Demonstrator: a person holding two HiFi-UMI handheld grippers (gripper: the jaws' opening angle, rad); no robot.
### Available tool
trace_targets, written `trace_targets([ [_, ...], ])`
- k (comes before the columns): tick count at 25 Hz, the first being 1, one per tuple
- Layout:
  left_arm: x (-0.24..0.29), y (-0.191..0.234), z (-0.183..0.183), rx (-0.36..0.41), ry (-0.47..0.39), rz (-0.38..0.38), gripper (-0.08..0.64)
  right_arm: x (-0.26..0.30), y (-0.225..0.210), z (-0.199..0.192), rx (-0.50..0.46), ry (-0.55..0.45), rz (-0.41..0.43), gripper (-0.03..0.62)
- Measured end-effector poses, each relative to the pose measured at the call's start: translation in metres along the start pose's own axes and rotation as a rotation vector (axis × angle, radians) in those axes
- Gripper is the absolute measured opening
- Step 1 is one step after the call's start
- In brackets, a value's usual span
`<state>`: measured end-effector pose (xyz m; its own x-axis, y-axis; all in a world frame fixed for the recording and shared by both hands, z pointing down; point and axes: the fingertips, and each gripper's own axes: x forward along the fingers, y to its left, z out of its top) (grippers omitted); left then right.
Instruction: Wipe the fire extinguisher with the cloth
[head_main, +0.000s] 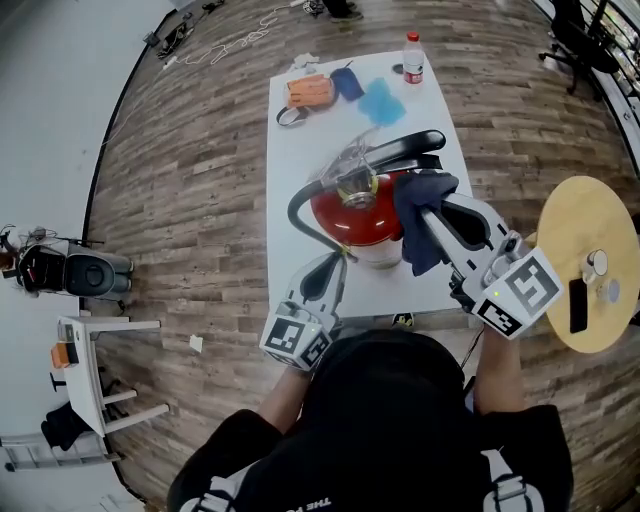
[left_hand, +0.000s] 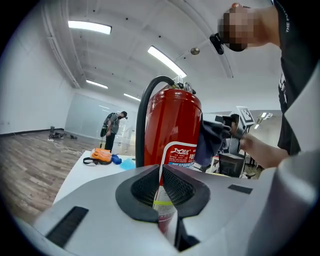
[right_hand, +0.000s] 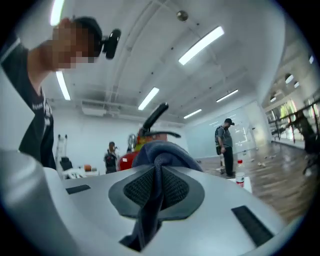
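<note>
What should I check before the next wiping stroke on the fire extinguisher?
1. Cloth clamped in right gripper: ok, its jaws are shut on it.
2. Cloth touching the fire extinguisher: ok, it appears to rest against the right side of the red body.
3. Fire extinguisher upright on the table: ok.
4. Left gripper steadying the fire extinguisher: cannot tell. Its jaws are nearly together near the base, and contact is not shown.
5. Hose out of the cloth's path: ok, it loops on the opposite side.
</note>
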<state>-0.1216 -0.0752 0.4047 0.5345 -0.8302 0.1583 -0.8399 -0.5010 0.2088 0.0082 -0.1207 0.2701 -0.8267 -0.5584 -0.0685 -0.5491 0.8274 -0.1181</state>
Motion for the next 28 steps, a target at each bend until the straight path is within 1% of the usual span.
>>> trace_targets([
  [1,-0.001,0.001,-0.001,0.0,0.003,0.003,0.035,0.001,-0.001,-0.011,-0.044,0.046,-0.043,0.037],
  [2,-0.002,0.003,-0.002,0.001,0.006,0.005,0.035,0.002,0.003,-0.019,-0.079,0.072,-0.066,0.035],
  [3,-0.002,0.005,-0.002,0.003,0.009,0.008,0.035,0.002,0.01,-0.023,-0.088,0.078,-0.069,0.035],
  [5,-0.001,0.007,-0.003,0.004,0.014,0.01,0.035,-0.001,0.026,-0.036,-0.044,0.084,-0.028,0.035],
  [7,0.001,0.007,-0.003,0.005,0.013,0.006,0.035,-0.004,0.038,-0.064,-0.005,0.127,0.011,0.035],
  [9,0.004,0.006,-0.002,0.007,0.01,-0.002,0.035,-0.002,0.05,-0.086,-0.013,0.177,0.037,0.035],
  [10,0.004,0.005,-0.002,0.007,0.008,-0.006,0.035,0.001,0.056,-0.087,-0.024,0.176,0.042,0.035],
  [11,0.005,0.004,-0.001,0.007,0.007,-0.009,0.035,0.004,0.063,-0.08,-0.044,0.154,0.046,0.035],
  [13,0.006,0.002,-0.001,0.009,0.004,-0.015,0.035,0.011,0.078,-0.049,-0.098,0.084,0.065,0.035],
  [14,0.007,0.002,0.0,0.009,0.003,-0.017,0.035,0.015,0.084,-0.034,-0.13,0.075,0.078,0.035],
  [15,0.007,0.001,0.0,0.009,0.002,-0.018,0.035,0.018,0.089,-0.024,-0.165,0.088,0.089,0.035],
  [17,0.005,0.0,0.0,0.005,-0.001,-0.016,0.035,0.022,0.097,-0.013,-0.209,0.106,0.091,0.035],
  [20,0.003,0.002,-0.002,0.0,-0.005,-0.005,0.035,0.026,0.103,-0.015,-0.248,0.074,0.05,0.035],
  [22,-0.001,0.003,-0.004,-0.004,-0.004,0.003,0.035,0.03,0.106,-0.037,-0.277,0.114,0.032,0.035],
  [25,-0.009,0.007,-0.006,-0.007,-0.006,0.025,0.035,0.036,0.107,-0.084,-0.308,0.221,0.035,0.035],
  [28,-0.018,0.013,-0.008,-0.009,-0.002,0.048,0.035,0.034,0.101,-0.135,-0.306,0.326,0.044,0.035],
])
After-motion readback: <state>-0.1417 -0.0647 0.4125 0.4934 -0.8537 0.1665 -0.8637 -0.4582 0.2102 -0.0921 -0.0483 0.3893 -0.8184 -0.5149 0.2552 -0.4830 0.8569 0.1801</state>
